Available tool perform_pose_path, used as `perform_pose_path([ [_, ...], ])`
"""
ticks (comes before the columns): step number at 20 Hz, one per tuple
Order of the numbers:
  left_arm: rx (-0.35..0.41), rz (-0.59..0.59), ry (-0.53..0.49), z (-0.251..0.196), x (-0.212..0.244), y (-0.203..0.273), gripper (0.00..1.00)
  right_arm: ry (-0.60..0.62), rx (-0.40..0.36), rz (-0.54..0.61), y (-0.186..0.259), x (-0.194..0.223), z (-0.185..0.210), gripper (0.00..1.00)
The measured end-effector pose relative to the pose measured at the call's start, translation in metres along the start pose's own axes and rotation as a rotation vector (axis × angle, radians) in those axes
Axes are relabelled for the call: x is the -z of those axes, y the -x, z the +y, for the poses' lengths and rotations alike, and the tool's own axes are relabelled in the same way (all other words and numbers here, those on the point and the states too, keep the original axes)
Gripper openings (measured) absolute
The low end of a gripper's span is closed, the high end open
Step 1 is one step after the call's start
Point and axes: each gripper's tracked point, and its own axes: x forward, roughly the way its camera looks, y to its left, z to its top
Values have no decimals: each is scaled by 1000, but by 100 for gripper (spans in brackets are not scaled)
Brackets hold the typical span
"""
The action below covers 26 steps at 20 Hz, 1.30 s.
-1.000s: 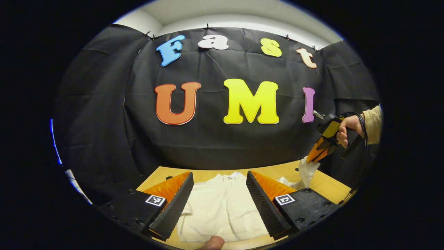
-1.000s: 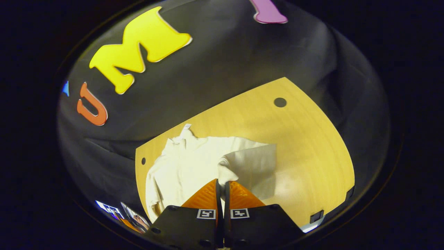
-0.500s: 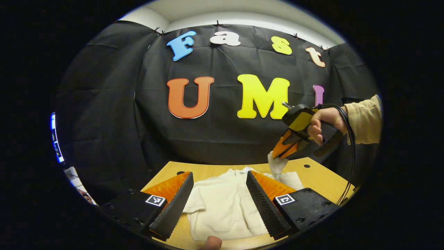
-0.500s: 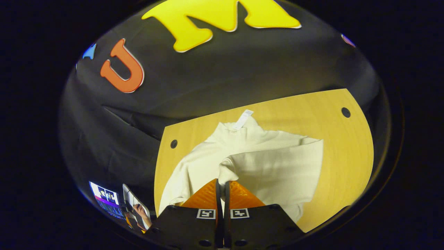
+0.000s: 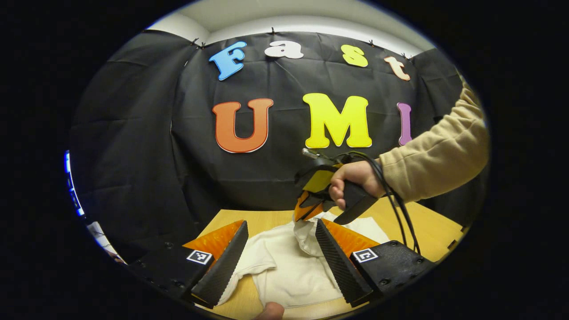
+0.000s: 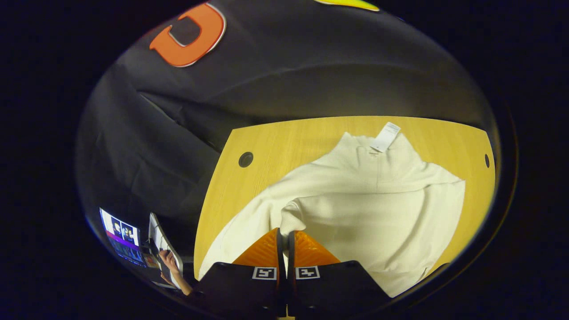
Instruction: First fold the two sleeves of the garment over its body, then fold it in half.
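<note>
A cream long-sleeved garment (image 6: 378, 200) lies flat on the wooden table (image 6: 275, 146), collar and tag toward the wall. My right gripper (image 6: 283, 232) is shut on the cuff of one sleeve (image 6: 291, 215) and holds it up over the garment's body. In the left gripper view that right gripper (image 5: 306, 210) hangs above the garment's (image 5: 284, 262) middle, held by a hand (image 5: 351, 180), with the sleeve (image 5: 306, 233) dangling from it. My left gripper (image 5: 280, 242) stands open above the near part of the garment, nothing between its fingers. The other sleeve (image 5: 242, 271) lies out to the left.
The table has round cable holes (image 6: 245, 159) near its far corners. A screen (image 6: 120, 235) and a hand (image 6: 166, 262) show beyond the table's left edge. A beige sleeve (image 5: 435, 155) of the person's arm reaches in from the right.
My right gripper has carried the held sleeve leftward, from the garment's right side to over its middle. The left gripper has stayed open and nearly still.
</note>
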Motion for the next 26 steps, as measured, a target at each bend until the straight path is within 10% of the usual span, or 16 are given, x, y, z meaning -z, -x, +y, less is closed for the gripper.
perform_pose_path([
  [11,-79,67,52,26,37,5,98,113,52,16,-60,10,26,21],
  [14,-122,83,40,42,41,3,98,105,18,5,-48,11,40,37],
  [17,-146,94,35,53,46,5,99,123,15,-6,-32,10,43,81],
  [26,-303,122,24,94,50,21,98,162,56,-54,56,32,-11,88],
])
